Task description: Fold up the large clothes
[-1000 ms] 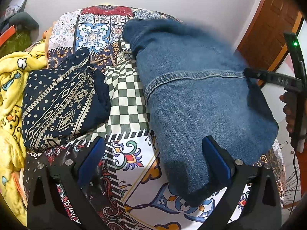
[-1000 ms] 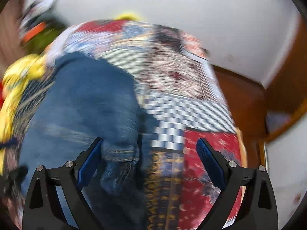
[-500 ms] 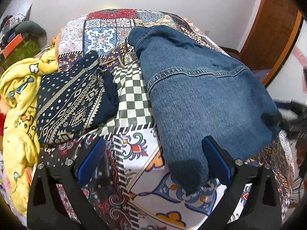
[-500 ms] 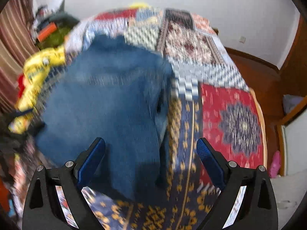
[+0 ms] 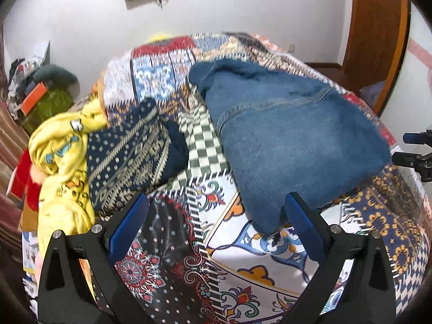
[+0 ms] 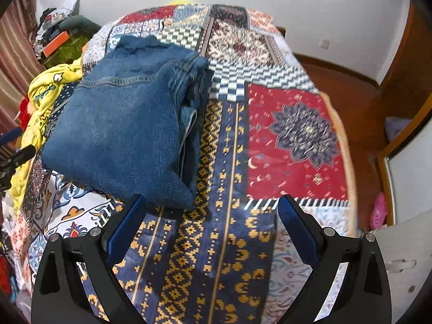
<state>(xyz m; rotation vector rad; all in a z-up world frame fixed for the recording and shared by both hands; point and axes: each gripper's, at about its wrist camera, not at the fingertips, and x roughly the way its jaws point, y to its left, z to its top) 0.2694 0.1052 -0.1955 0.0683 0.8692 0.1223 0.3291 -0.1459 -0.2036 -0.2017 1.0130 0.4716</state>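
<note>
while both tools hang above the patchwork bedspread (image 6: 232, 162), the folded denim garment (image 6: 121, 124) lies flat on it, layered edges stacked along its right side; the left gripper (image 5: 216, 221) is spread wide and grasps nothing, its right finger (image 5: 302, 224) in front of the denim's near corner; the right gripper (image 6: 210, 221) is likewise released and empty, just beside the bundle's near edge; a folded navy patterned cloth (image 5: 129, 151) sits left of the denim, touching a yellow blanket (image 5: 59, 162).
</note>
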